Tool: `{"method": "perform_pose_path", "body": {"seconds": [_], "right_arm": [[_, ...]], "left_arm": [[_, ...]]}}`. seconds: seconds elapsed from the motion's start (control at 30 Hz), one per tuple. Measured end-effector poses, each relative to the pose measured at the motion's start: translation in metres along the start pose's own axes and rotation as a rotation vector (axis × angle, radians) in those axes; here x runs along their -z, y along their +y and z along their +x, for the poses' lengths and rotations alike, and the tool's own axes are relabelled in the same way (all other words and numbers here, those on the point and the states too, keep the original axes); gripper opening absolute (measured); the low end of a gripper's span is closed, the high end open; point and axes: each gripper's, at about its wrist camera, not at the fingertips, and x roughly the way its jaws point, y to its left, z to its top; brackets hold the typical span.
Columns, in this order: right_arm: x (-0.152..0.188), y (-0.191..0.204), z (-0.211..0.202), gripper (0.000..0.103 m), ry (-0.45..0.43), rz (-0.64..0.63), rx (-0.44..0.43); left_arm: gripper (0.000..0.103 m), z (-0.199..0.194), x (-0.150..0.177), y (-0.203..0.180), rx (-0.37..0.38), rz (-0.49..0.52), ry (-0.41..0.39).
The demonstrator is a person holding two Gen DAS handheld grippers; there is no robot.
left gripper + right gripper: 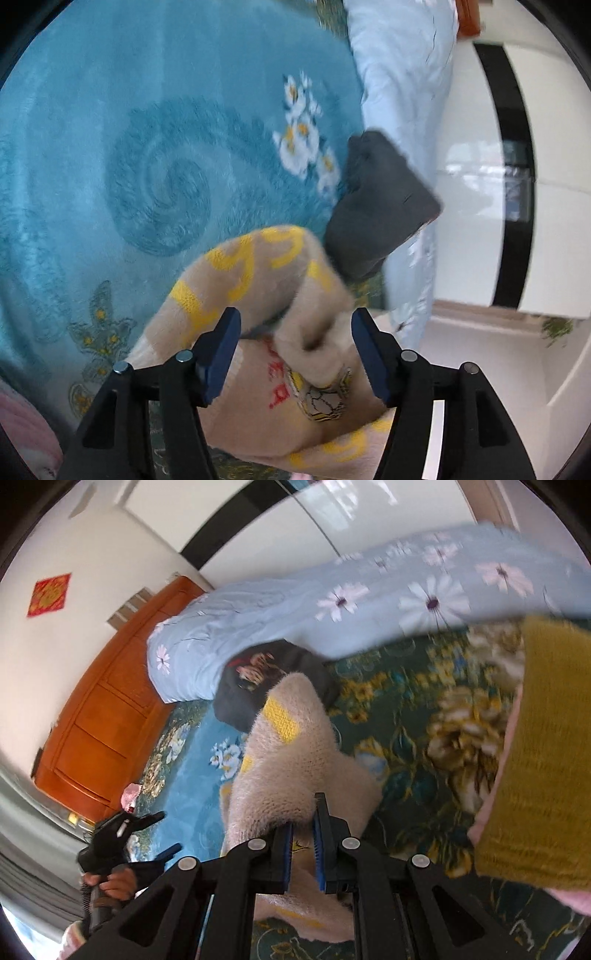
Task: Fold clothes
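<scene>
Beige sweater (pixel 258 280) with yellow lettering lies bunched on the teal floral blanket (pixel 110 147) of the bed. The left gripper (pixel 293 354) has its jaws spread wide around a fold of the knit (not pinching it). The right gripper (pixel 303 845) has its jaws clenched on the sweater's fuzzy edge. A dark grey folded garment (pixel 380 206) sits at two o'clock from the sweater, against the pale blue daisy-print duvet (pixel 295 605).

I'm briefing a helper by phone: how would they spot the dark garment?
On the teal floral blanket, look along the pale blue flowered duvet. The folded charcoal-grey garment lies against it, beyond the fuzzy beige sweater, the only dark piece.
</scene>
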Motion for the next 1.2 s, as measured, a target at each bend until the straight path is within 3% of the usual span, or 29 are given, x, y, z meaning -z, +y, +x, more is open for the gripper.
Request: {"method": "perform_pose_path", "body": {"seconds": [0.2, 0.3, 0.33, 0.4, 0.47, 0.63, 0.8, 1.0, 1.2], "right_arm": [[-0.001, -0.017, 0.012, 0.011, 0.022, 0.037, -0.003], [-0.002, -0.018, 0.017, 0.012, 0.035, 0.044, 0.005], [-0.002, -0.019, 0.018, 0.012, 0.039, 0.046, 0.008], [-0.002, -0.019, 0.022, 0.012, 0.047, 0.050, 0.013], [-0.002, -0.020, 0.025, 0.012, 0.055, 0.054, 0.019], [-0.005, -0.010, 0.023, 0.012, 0.052, 0.046, 0.033], [-0.017, 0.017, 0.004, 0.011, -0.010, -0.005, -0.003], [-0.027, 0.060, -0.035, 0.011, -0.123, -0.070, -0.146], [-0.028, 0.100, -0.072, 0.011, -0.209, -0.137, -0.280]], "left_arm": [[0.063, 0.066, 0.009, -0.020, -0.044, 0.115, 0.116], [0.060, 0.088, 0.012, -0.020, -0.045, 0.125, 0.160], [0.056, 0.092, 0.012, -0.018, -0.031, 0.110, 0.175], [0.022, 0.098, 0.013, -0.016, -0.025, 0.090, 0.189], [0.020, 0.101, 0.014, -0.015, -0.051, 0.083, 0.184], [0.017, 0.078, 0.019, -0.022, -0.029, 0.147, 0.126], [0.016, 0.021, 0.023, -0.059, 0.001, 0.295, -0.016], [0.016, -0.095, 0.023, -0.098, 0.108, 0.400, -0.281], [0.016, -0.209, 0.042, -0.089, 0.197, 0.385, -0.513]]}}
